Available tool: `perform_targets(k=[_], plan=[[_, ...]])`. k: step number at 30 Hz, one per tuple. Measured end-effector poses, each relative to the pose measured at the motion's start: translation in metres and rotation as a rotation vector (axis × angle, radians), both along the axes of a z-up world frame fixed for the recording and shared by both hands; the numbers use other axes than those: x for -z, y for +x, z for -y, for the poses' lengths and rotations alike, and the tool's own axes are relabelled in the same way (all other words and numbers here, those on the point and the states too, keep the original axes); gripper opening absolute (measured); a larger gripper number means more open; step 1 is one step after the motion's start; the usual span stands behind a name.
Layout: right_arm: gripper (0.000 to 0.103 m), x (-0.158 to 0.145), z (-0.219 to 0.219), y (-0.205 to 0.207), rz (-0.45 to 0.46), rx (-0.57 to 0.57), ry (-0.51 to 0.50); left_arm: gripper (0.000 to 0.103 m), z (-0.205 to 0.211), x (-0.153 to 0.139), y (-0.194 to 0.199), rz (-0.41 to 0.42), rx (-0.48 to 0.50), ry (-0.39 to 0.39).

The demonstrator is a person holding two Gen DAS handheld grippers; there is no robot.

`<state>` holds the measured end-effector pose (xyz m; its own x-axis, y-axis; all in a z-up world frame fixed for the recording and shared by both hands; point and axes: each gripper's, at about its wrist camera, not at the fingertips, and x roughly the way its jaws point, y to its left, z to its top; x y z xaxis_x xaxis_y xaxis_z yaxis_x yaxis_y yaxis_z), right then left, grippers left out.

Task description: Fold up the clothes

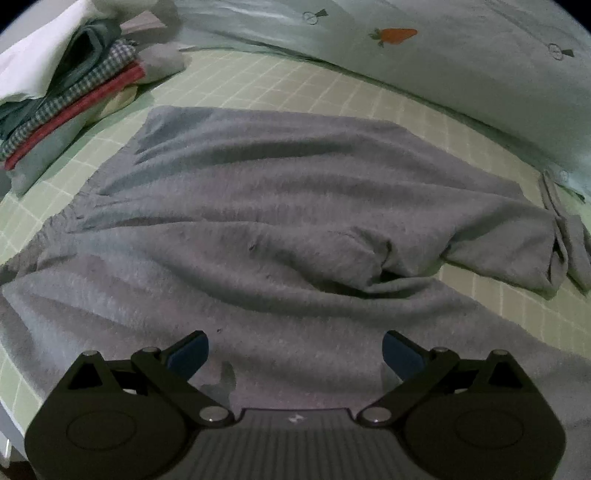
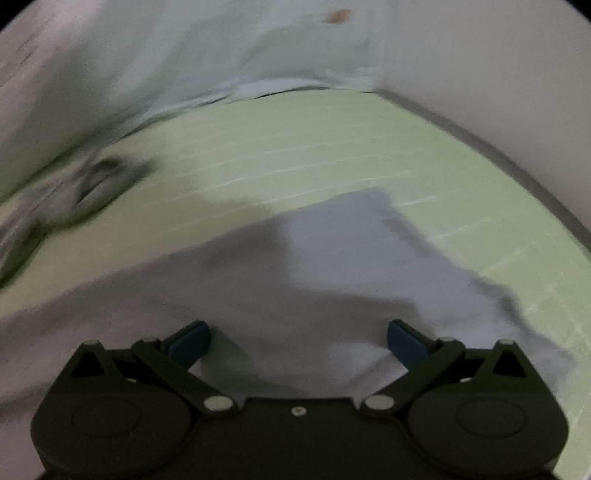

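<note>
Two grippers over one grey garment.
Left gripper (image 1: 294, 350) and right gripper (image 2: 299, 341) both spread apart, holding nothing, above garment (image 1: 258, 229) on bed (image 1: 280, 88); one folded stack (image 1: 70, 96) far left.

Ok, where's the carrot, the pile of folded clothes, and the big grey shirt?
carrot (image 1: 397, 36), left wrist view, on its orange body.
pile of folded clothes (image 1: 74, 96), left wrist view, on the checked layer.
grey shirt (image 1: 258, 206), left wrist view, mid-fabric.
</note>
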<state>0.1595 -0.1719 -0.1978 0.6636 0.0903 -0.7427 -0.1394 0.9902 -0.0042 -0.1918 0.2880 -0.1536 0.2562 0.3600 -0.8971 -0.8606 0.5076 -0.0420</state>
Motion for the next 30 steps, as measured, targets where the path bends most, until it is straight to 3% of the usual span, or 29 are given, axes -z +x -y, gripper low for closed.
perform_targets(k=[5,10,16,23,28,30], plan=[[0.103,0.000,0.037,0.033,-0.034,0.135,-0.008,0.100,-0.009,-0.005,0.008,-0.017,-0.032,0.034],[0.103,-0.010,0.015,0.043,-0.048,0.140,-0.121,0.100,-0.027,-0.008,0.015,-0.029,-0.059,0.062],[0.103,-0.024,-0.060,0.045,0.051,-0.019,-0.121,0.100,-0.054,0.001,0.020,-0.042,-0.106,0.039],[0.103,-0.020,-0.161,0.052,0.056,-0.358,-0.066,0.100,-0.068,0.026,0.030,-0.149,-0.032,-0.022],[0.102,-0.023,-0.202,0.062,0.070,-0.433,-0.026,0.103,-0.071,0.036,0.029,-0.156,-0.014,-0.038],[0.095,-0.020,-0.215,0.068,0.076,-0.463,-0.032,0.103,-0.075,0.037,0.027,-0.141,-0.016,-0.060]])
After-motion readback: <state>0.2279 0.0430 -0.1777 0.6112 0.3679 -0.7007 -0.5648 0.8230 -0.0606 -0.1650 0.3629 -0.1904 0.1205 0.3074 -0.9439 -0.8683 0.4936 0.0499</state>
